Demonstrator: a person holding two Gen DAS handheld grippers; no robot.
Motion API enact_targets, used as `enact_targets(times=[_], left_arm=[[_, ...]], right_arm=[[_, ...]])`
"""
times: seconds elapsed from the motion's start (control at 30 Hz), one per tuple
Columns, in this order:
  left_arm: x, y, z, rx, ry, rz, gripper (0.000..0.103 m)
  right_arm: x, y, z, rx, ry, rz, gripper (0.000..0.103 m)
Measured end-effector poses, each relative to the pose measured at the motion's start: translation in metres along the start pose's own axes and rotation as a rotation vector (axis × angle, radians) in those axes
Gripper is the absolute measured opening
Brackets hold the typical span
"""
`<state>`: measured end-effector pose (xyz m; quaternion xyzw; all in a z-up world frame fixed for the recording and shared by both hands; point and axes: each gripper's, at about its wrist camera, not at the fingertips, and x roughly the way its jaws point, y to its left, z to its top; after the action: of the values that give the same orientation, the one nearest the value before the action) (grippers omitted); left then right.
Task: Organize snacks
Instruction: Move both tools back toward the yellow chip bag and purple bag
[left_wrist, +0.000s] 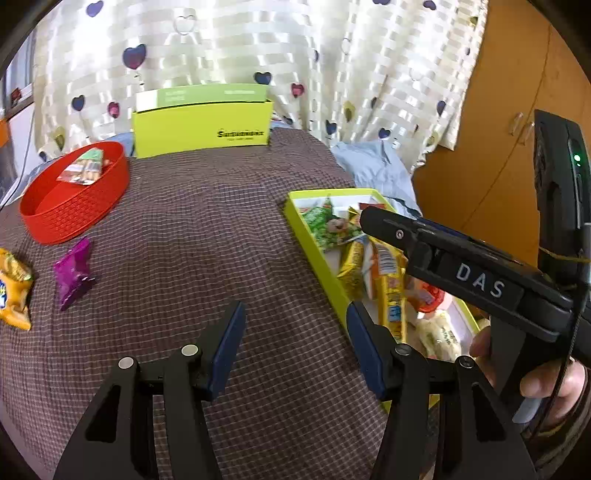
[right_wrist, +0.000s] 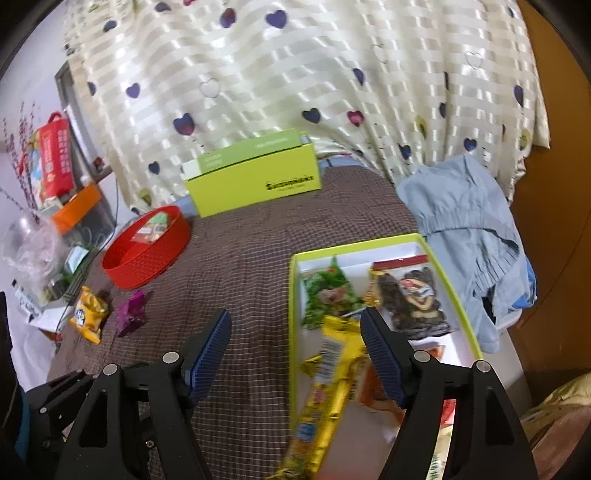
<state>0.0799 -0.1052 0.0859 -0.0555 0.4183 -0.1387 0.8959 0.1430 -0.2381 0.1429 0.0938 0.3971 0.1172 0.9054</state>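
Note:
My left gripper is open over the brown checked cloth, with nothing between its blue pads. Its right pad is near the left wall of a lime-green tray holding several snack packs. My right gripper is open above that tray. A long yellow pack lies blurred below its right finger, and the pads do not press on it. A green pack and a dark-pictured pack lie further back. A purple packet and an orange pack lie loose at the left.
A red basket with one pack in it stands at the back left. A closed lime-green box stands at the table's far edge before a heart-print curtain. Blue cloth drapes the right rear. A hand holds the right gripper's body.

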Motion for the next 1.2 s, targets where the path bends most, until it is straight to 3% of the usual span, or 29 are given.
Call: enact_targets(times=[0.7, 0.87, 1.2], left_arm=[[-0.015, 0.087, -0.018, -0.143, -0.01, 0.12, 0.058], [-0.021, 0.123, -0.023, -0.213, -0.018, 0.157, 0.058], [-0.041, 0.205, -0.032, -0.356, -0.048, 0.247, 0.058]], right_arm=[[0.044, 0.08, -0.01, -0.102, 0.039, 0.073, 0.076], [0.062, 0.099, -0.011, -0.106, 0.085, 0.136, 0.083], [0.095, 0.14, -0.016, -0.139, 0.151, 0.199, 0.086]])
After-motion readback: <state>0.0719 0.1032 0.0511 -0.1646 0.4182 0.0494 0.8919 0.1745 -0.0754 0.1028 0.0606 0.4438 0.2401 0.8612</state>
